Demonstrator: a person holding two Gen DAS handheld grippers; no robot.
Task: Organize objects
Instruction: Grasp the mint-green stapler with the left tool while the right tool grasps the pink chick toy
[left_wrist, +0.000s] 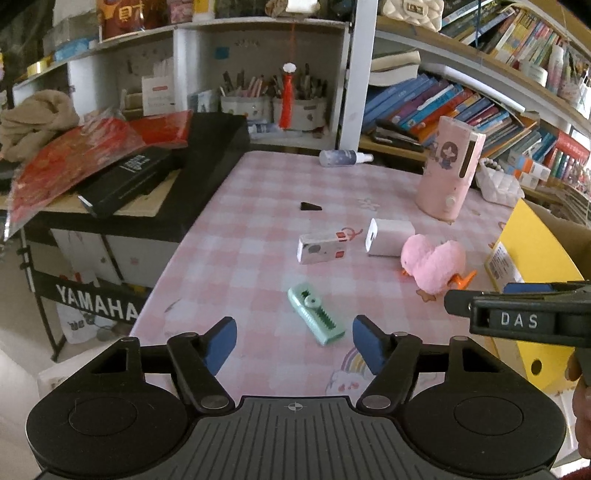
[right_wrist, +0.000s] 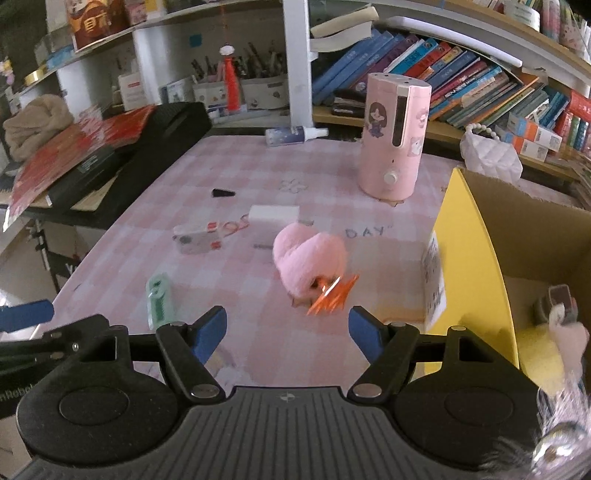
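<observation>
Your left gripper (left_wrist: 294, 341) is spread with nothing between the pads, hanging over the near edge of the counter (left_wrist: 258, 229), the green clip-like tool (left_wrist: 316, 318) lying flat just ahead of it. Your right gripper (right_wrist: 287, 330) is spread too, empty, with the pink plush chick (right_wrist: 308, 264) just in front, lying on its side, orange feet toward you. Two small white boxes (left_wrist: 325, 248) sit beyond, the pink humidifier (right_wrist: 395, 136) upright farther back. The yellow cardboard box (right_wrist: 476, 266) stands open at the right.
</observation>
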